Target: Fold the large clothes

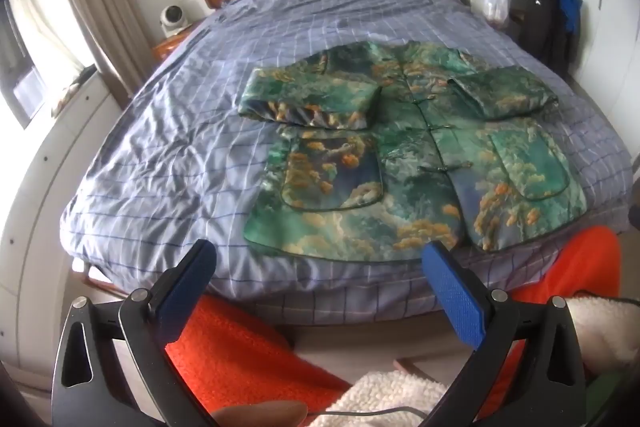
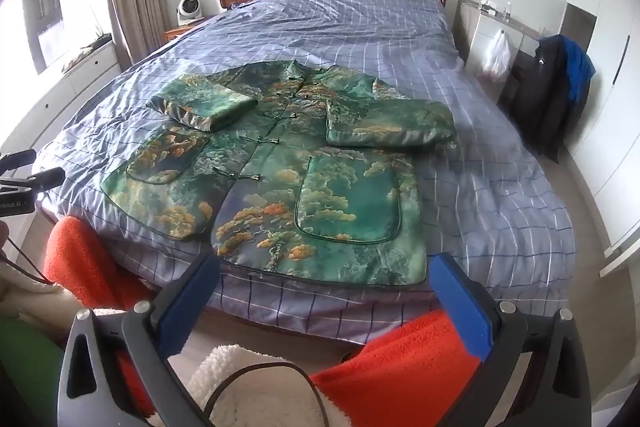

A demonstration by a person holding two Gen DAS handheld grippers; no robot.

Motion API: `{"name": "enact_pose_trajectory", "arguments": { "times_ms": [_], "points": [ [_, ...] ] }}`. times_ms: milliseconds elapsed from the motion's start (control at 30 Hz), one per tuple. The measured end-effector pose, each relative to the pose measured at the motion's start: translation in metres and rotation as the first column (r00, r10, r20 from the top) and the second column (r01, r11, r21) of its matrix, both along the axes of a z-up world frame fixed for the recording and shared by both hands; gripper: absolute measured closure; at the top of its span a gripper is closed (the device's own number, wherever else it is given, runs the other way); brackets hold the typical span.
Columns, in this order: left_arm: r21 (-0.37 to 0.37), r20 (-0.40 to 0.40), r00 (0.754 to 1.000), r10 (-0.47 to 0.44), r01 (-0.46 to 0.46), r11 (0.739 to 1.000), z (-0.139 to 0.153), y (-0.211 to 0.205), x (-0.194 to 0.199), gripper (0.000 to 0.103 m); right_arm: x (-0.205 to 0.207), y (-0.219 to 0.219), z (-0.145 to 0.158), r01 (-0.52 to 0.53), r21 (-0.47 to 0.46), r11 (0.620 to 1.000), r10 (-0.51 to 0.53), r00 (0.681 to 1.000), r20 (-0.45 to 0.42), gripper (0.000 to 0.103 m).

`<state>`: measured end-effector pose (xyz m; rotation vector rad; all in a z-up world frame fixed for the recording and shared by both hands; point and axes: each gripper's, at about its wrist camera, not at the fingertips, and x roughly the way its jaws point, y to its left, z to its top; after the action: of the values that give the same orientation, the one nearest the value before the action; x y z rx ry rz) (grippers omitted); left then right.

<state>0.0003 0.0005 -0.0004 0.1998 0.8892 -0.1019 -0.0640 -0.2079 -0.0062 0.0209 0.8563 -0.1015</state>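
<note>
green printed jacket (image 1: 404,147) lies flat near the foot of the bed (image 1: 168,131), both sleeves folded in across its front; left gripper (image 1: 320,259) and right gripper (image 2: 324,271) fingers spread apart, holding nothing

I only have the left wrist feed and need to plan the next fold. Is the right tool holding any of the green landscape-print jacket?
Observer: No. The right tool is open and empty. It is at the foot of the blue checked bed, just short of the hem of the green landscape-print jacket.
Operator: And how does my left tool look from that side?
Observer: The left tool shows at the left edge of the right wrist view. Its fingers are apart, hold nothing and are not touching the jacket.
</note>
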Motion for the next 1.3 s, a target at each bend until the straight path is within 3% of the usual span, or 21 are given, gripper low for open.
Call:
{"name": "enact_pose_trajectory", "arguments": {
  "times_ms": [1300],
  "points": [
    [0.01,-0.03,0.998,-0.048,0.049,0.999,-0.002,-0.012,-0.008,0.0,-0.003,0.008,-0.001,-0.015,0.024,1.0,0.015,1.0,-0.007,0.0]
  ]
}}
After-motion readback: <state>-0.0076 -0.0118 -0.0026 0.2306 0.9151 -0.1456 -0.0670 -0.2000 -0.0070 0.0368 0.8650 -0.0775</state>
